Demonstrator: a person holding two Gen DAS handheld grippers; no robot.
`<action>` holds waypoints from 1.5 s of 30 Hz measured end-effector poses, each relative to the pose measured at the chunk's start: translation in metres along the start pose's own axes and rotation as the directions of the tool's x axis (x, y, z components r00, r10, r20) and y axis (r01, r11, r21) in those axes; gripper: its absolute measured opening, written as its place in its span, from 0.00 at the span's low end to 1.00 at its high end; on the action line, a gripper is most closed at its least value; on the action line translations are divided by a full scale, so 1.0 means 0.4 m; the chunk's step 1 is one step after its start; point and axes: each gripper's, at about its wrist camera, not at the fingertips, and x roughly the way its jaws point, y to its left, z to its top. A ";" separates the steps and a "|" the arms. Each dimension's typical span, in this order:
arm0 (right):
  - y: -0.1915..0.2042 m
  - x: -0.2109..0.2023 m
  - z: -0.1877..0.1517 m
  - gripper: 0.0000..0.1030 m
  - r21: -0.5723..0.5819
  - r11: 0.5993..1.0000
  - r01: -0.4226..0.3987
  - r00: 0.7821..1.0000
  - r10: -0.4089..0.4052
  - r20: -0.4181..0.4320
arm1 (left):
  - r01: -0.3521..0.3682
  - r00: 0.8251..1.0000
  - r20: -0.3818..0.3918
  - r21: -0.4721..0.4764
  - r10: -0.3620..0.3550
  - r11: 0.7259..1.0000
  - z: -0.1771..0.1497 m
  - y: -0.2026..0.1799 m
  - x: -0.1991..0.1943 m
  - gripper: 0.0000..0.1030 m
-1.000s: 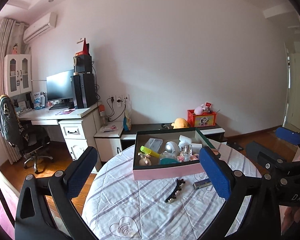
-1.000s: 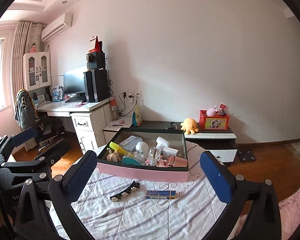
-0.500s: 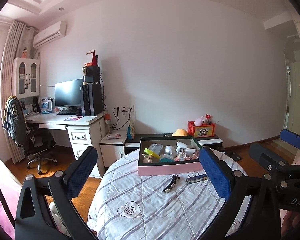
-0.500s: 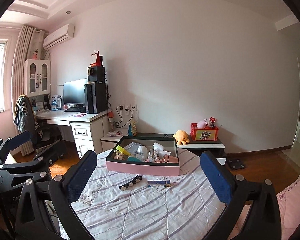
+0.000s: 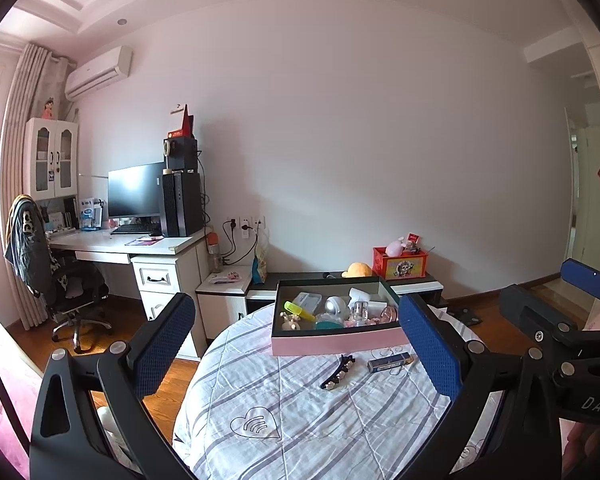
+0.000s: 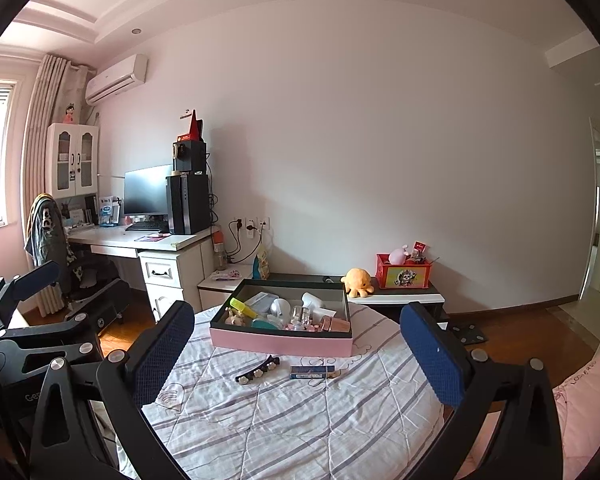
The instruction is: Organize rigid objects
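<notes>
Both grippers hang well back from the round table, each with its blue-padded jaws spread wide and nothing between them: the left gripper and the right gripper. Two rigid items lie loose on the striped tablecloth just in front of the pink-sided storage box: a black hair clip with pale beads and, at its 3 o'clock, a small blue-labelled carton. The box, at 12 o'clock from both, already holds a yellow highlighter, a clear perfume bottle and other small things. The step in hand looks like reaching in for one of the loose pieces. The right gripper has the straighter line to the carton, so it should come down over it with the pads across its short sides, press lightly so the cloth does not bunch, then lift clear of the box wall before releasing. In the left view, "DAS" is readable on the other gripper's body; the carton's print is too small to read.
</notes>
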 end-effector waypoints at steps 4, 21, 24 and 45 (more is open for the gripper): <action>-0.013 0.025 -0.014 1.00 0.007 1.000 0.005 1.000 -0.005 -0.021 | 0.008 0.999 -0.035 0.007 -0.008 1.000 -0.019 -0.015 0.043 1.00; -0.147 0.363 -0.221 1.00 0.067 0.997 0.036 0.941 -0.011 -0.339 | 0.109 0.879 -0.467 -0.005 -0.099 0.994 -0.259 -0.097 0.457 1.00; -0.171 0.435 -0.265 1.00 0.068 0.997 0.037 0.917 -0.007 -0.398 | 0.122 0.843 -0.528 -0.005 -0.106 0.993 -0.300 -0.115 0.536 1.00; -0.236 0.647 -0.318 1.00 0.071 0.996 0.053 0.857 -0.009 -0.516 | 0.116 0.733 -0.678 0.052 -0.050 0.992 -0.377 -0.167 0.783 1.00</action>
